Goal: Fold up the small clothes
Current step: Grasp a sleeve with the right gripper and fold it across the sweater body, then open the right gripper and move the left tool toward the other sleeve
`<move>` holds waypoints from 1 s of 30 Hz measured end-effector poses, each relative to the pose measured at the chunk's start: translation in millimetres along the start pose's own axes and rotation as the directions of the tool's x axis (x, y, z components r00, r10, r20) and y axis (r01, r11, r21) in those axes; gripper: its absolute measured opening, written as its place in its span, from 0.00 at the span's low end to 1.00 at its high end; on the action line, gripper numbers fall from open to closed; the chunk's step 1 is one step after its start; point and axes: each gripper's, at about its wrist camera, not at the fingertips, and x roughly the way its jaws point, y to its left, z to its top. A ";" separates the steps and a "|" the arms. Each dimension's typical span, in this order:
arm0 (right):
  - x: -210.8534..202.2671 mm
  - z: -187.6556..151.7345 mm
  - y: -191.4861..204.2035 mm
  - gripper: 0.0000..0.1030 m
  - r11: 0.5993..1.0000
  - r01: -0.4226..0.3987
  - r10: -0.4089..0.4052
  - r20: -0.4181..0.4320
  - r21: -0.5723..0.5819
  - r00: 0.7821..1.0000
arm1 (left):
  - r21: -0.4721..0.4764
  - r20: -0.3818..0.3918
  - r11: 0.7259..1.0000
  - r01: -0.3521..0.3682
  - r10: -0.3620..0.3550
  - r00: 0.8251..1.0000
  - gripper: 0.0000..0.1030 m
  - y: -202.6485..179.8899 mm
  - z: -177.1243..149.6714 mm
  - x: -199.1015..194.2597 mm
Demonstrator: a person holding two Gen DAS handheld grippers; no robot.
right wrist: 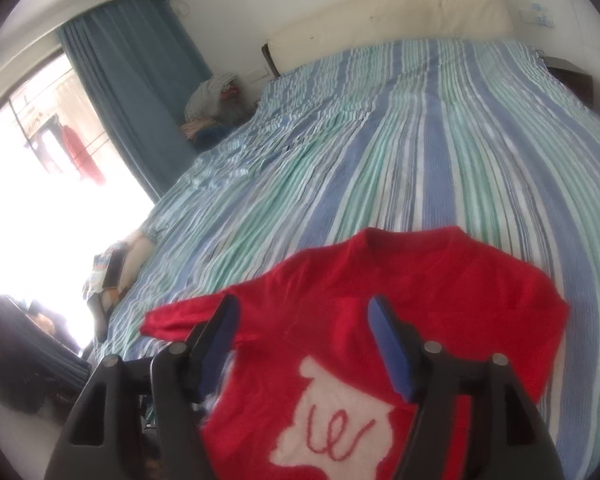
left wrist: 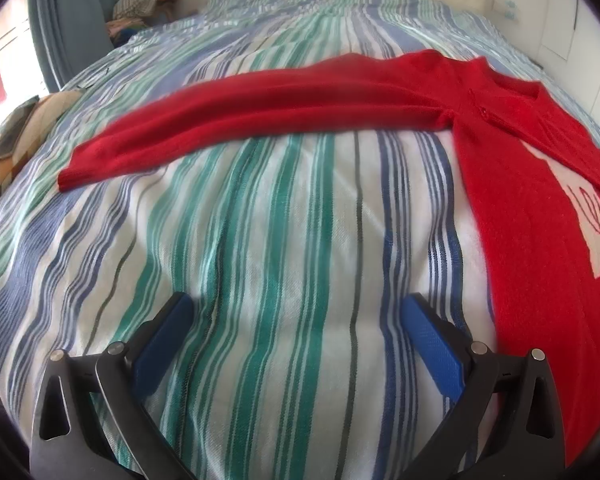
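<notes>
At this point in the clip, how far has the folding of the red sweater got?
Early. Done: the red sweater lies flat on the striped bedspread, white motif up. One sleeve stretches out to the side; the other doesn't show and may be tucked under. In hand: nothing; the left tool and right tool are both open. Left: fold the outstretched sleeve in, then fold the body.

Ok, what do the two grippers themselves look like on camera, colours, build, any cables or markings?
Both look alike. The left gripper and right gripper each have two black, angular arms with triangular cut-outs and round silver pivot pins. The fingers carry flat blue textured pads on their inner faces. No cables, markings, hands or sleeves show in either wrist view.
</notes>
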 end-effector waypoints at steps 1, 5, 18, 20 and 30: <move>-9.2 -5.9 -11.8 0.69 1.000 0.030 -0.030 0.007 0.008 1.000 | 0.001 0.001 1.000 -0.003 0.003 1.000 1.00 -0.8 -0.2 -0.2; -40.4 -39.5 -72.0 0.74 0.980 0.193 -0.194 0.005 0.054 0.981 | 0.000 0.008 1.000 -0.002 0.002 1.000 1.00 -0.6 -1.0 -0.2; -116.8 -185.0 -211.5 0.74 0.814 0.489 -0.514 -0.005 0.315 0.858 | -0.002 0.022 1.000 -0.008 0.008 1.000 1.00 -1.6 -3.0 -0.6; -119.2 -184.1 -211.1 0.76 0.808 0.482 -0.518 0.017 0.340 0.855 | -0.002 0.023 1.000 -0.008 0.008 1.000 1.00 -1.5 -3.1 -0.7; -100.0 -193.4 -205.5 0.85 0.790 0.523 -0.552 0.000 0.319 0.834 | -0.001 0.022 1.000 -0.008 0.008 1.000 1.00 -1.2 -2.8 -1.2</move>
